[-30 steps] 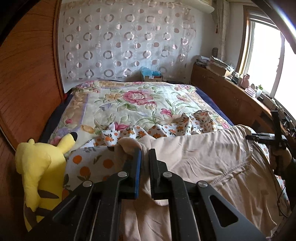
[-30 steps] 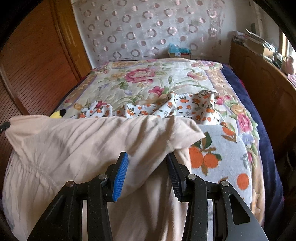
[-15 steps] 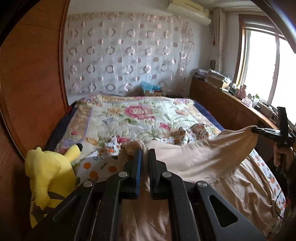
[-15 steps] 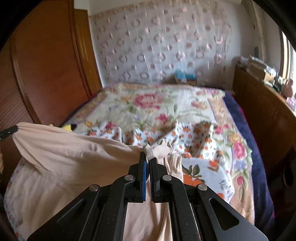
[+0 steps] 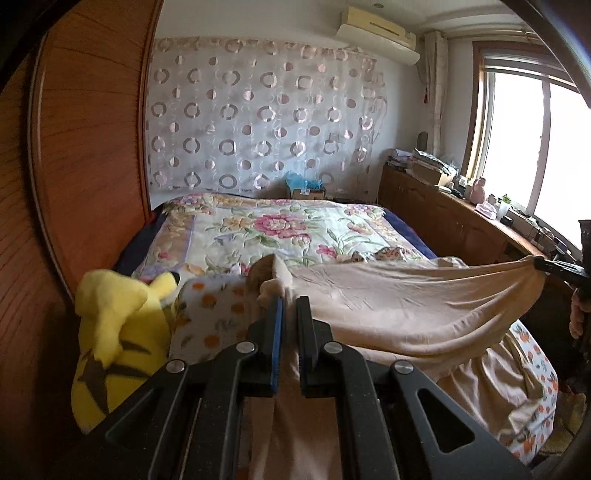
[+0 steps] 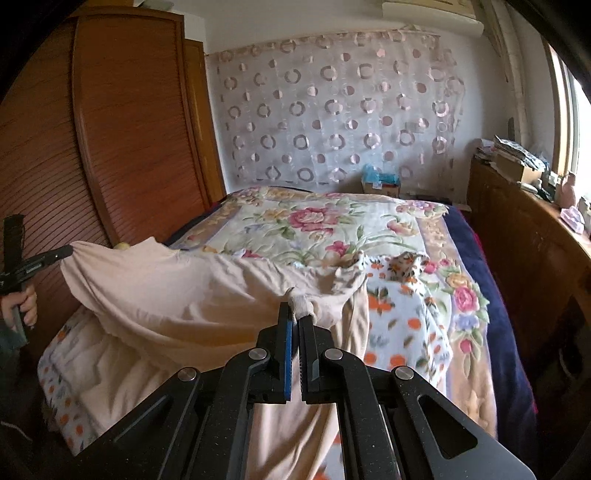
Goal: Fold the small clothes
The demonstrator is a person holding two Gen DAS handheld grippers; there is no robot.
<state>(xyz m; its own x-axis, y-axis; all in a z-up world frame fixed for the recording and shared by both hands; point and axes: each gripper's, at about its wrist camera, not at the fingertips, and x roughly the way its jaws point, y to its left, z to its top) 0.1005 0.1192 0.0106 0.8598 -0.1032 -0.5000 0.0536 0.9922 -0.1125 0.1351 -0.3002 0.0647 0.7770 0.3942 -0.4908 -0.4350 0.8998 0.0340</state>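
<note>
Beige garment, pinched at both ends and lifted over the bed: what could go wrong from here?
1. The right gripper holds only a small tip of the beige garment; it may slip under tension.
2. The lower part hangs onto the orange-print cloth on the bed and could drag it along.
3. The left gripper works close beside the yellow plush toy, so a sideways swing may knock it.

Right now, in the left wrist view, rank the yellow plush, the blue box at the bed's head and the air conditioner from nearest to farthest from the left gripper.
1. Yellow plush, just left of the left gripper.
2. Blue box, far end of the bed.
3. Air conditioner, high on the back wall.
</note>
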